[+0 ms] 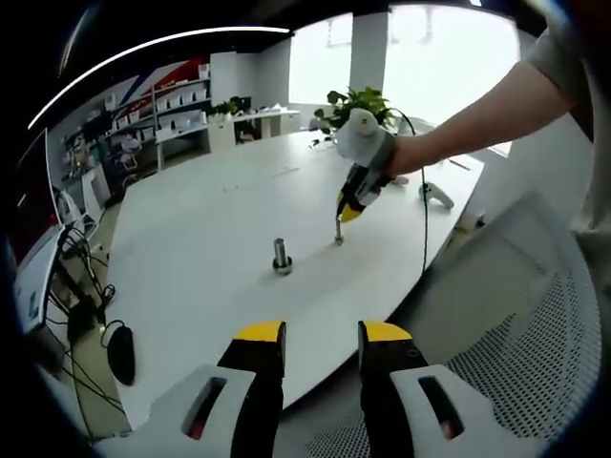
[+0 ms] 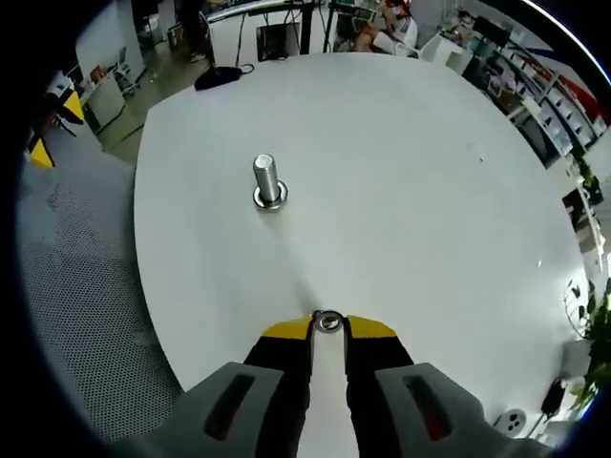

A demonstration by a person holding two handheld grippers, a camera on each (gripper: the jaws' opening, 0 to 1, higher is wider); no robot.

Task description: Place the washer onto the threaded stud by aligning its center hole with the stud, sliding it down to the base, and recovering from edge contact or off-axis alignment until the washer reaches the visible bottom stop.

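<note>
A short threaded steel stud (image 1: 282, 256) (image 2: 268, 181) stands upright on its round base near the middle of the white table (image 1: 191, 239) (image 2: 410, 172). In the right gripper view my right gripper (image 2: 328, 324) is shut on a small metal washer (image 2: 328, 322), pinched between the yellow fingertips low over the table, nearer to me than the stud and a little to its right. In the left gripper view that right gripper (image 1: 338, 227), held by a hand, points down just right of the stud. My left gripper (image 1: 321, 336) hangs open and empty at the table's near edge.
A white controller-like object (image 1: 436, 194) and a black cable (image 1: 424, 191) lie at the table's far right. A potted plant (image 1: 358, 101) stands behind. A white mesh chair (image 1: 535, 353) (image 2: 76, 286) sits beside the table edge. Shelves and desks line the room's back.
</note>
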